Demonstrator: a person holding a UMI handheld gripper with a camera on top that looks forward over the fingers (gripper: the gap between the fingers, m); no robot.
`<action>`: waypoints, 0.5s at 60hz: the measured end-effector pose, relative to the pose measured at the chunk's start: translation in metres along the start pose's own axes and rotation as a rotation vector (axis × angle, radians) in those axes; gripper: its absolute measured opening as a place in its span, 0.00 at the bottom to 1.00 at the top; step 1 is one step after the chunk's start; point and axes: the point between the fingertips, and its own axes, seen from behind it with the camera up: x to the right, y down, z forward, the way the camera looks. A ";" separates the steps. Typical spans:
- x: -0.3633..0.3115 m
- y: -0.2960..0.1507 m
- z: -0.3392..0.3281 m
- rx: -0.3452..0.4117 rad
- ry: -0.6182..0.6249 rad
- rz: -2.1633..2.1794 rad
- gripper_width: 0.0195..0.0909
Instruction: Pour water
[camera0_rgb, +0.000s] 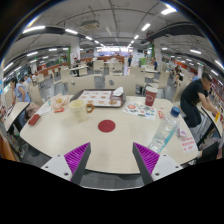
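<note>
On round table (100, 145), beyond fingers: plastic water bottle (166, 128) upright near right rim, contents unclear. Red cup (150, 96) further back; pale cup (78, 107) left of centre, insides hidden. Red coaster (107, 126) at table middle, nothing on it. Tray (100, 98) with food at far side. Bare tabletop between fingers and coaster. Gripper (111, 157) spread wide, released, holding nothing; pink pads (76, 155) touch nothing. Person (192, 96) stands past right rim.

Gripper (112, 160) held level, fingers spread wide apart, purple pads (76, 155) facing inward, nothing between them.
</note>
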 end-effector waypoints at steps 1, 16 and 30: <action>0.013 0.003 0.001 0.001 0.008 0.005 0.92; 0.136 0.033 0.026 0.045 0.122 0.071 0.92; 0.192 0.003 0.077 0.132 0.188 0.091 0.92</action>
